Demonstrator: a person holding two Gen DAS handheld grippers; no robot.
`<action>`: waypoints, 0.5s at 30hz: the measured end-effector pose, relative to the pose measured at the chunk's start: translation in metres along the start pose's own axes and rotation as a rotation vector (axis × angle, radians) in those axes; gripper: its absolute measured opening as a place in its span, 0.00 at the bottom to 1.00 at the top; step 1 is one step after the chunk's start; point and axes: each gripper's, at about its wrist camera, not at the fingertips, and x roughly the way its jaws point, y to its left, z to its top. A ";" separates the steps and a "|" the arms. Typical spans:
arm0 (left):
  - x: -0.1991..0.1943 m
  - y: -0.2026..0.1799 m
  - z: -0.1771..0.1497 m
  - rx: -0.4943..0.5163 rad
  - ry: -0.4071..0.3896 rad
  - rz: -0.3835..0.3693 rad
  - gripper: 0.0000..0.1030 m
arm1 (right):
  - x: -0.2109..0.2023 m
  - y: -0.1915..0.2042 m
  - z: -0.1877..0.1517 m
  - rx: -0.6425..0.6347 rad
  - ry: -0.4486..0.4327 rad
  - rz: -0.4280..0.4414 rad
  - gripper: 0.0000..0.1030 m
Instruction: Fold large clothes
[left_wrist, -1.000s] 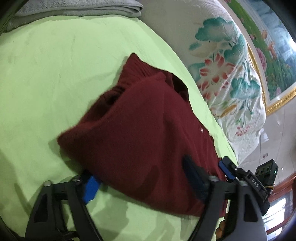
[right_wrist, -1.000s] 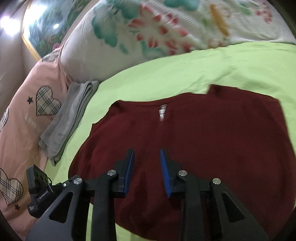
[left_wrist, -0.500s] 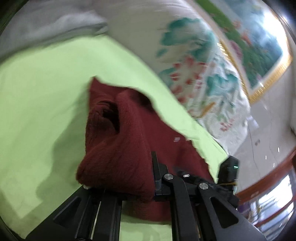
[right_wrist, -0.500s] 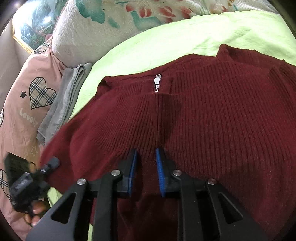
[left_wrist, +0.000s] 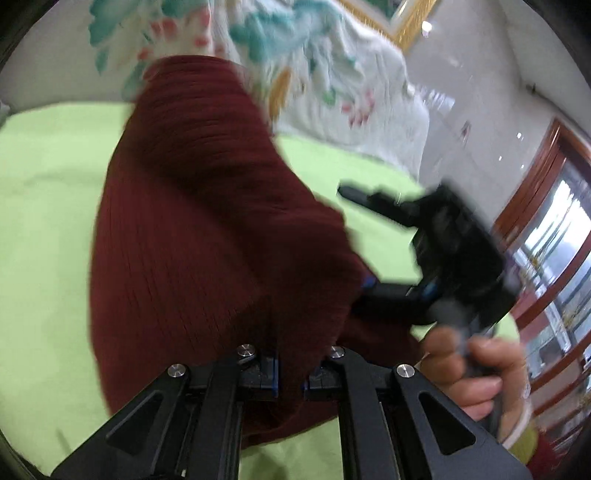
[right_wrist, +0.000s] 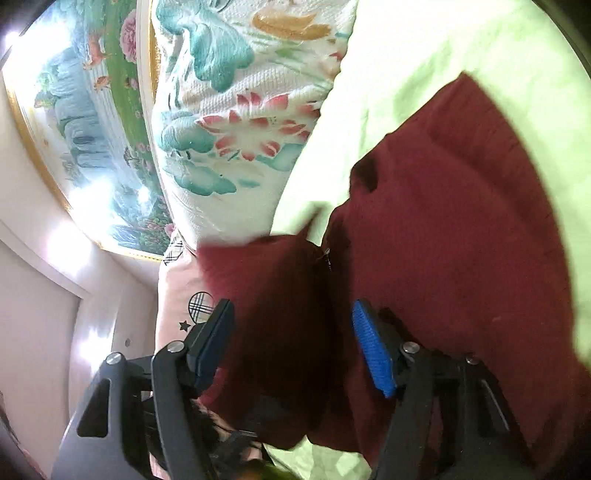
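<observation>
A dark red ribbed sweater (left_wrist: 207, 221) lies on the light green bed sheet (left_wrist: 44, 192). My left gripper (left_wrist: 290, 373) is shut on a bunched fold of the sweater and lifts it off the sheet. My right gripper (right_wrist: 291, 343) is open, its blue pads (right_wrist: 371, 350) wide apart on either side of sweater cloth (right_wrist: 443, 240). The right gripper also shows in the left wrist view (left_wrist: 373, 286), blurred, held by a hand beside the lifted cloth. The sweater's zipper (right_wrist: 327, 258) shows near the collar.
A white floral quilt (right_wrist: 236, 110) is bunched beyond the sweater. A pink pillow with heart prints (right_wrist: 177, 295) lies to its left. A framed painting (right_wrist: 85, 92) hangs on the wall. A wood-framed window (left_wrist: 546, 258) is at the right.
My left gripper closed on the sweater's edge and lifted it up. My right gripper went from nearly closed to wide open. Both cameras swung toward the quilt and wall.
</observation>
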 end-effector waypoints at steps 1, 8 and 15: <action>0.003 0.000 -0.002 -0.004 0.005 0.003 0.06 | 0.003 0.002 0.000 -0.019 0.013 -0.028 0.67; -0.014 0.002 0.004 -0.017 -0.047 -0.015 0.06 | 0.038 0.033 0.000 -0.194 0.107 -0.197 0.72; -0.021 -0.004 0.000 0.022 -0.053 -0.016 0.06 | 0.083 0.034 0.021 -0.195 0.170 -0.258 0.43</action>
